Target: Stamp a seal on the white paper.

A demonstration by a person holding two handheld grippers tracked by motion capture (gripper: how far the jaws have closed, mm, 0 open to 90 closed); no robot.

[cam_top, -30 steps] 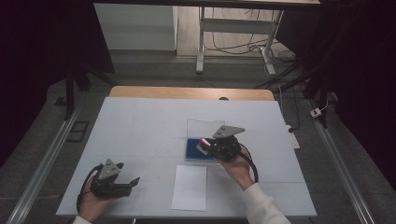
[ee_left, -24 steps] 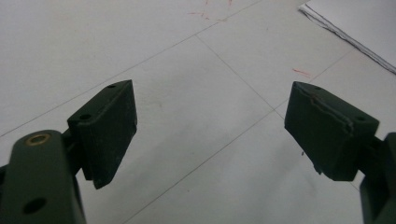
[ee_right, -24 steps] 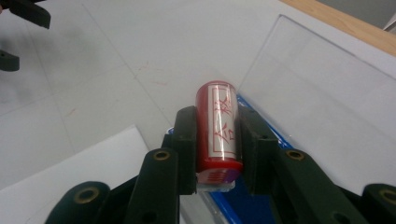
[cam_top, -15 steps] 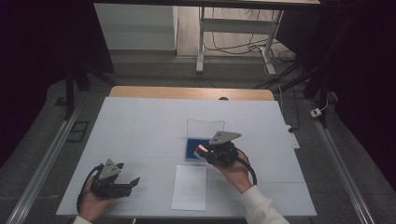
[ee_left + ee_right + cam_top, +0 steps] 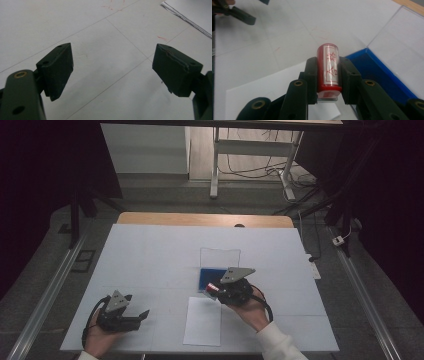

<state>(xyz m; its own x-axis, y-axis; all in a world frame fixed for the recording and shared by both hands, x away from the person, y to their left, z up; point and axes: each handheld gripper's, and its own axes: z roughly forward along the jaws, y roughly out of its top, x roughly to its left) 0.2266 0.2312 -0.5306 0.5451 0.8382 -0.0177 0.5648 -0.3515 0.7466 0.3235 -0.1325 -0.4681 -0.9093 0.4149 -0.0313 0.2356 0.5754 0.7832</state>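
My right gripper [image 5: 327, 75] is shut on a red cylindrical stamp [image 5: 329, 67] with a white label and red characters. In the high view that right gripper [image 5: 216, 290] holds the red stamp [image 5: 212, 287] just above the near edge of the blue open box [image 5: 211, 276], over the top of the white paper sheet [image 5: 202, 321]. My left gripper [image 5: 140, 316] rests low at the front left of the table, open, with nothing between its fingers [image 5: 58, 67]. In the right gripper view, the blue box [image 5: 377, 72] lies right of the stamp and the paper sheet [image 5: 262, 90] below it.
The box's clear lid [image 5: 220, 257] stands open behind the blue box. The white table top [image 5: 150, 255] has faint red marks [image 5: 113, 6]. A corner of the paper sheet [image 5: 192, 15] lies beyond the left gripper. A wooden edge [image 5: 200, 219] runs along the table's far side.
My right gripper, holding the stamp, has come back toward the person and slightly left, from over the blue box to the paper's top edge. The left gripper has stayed put.
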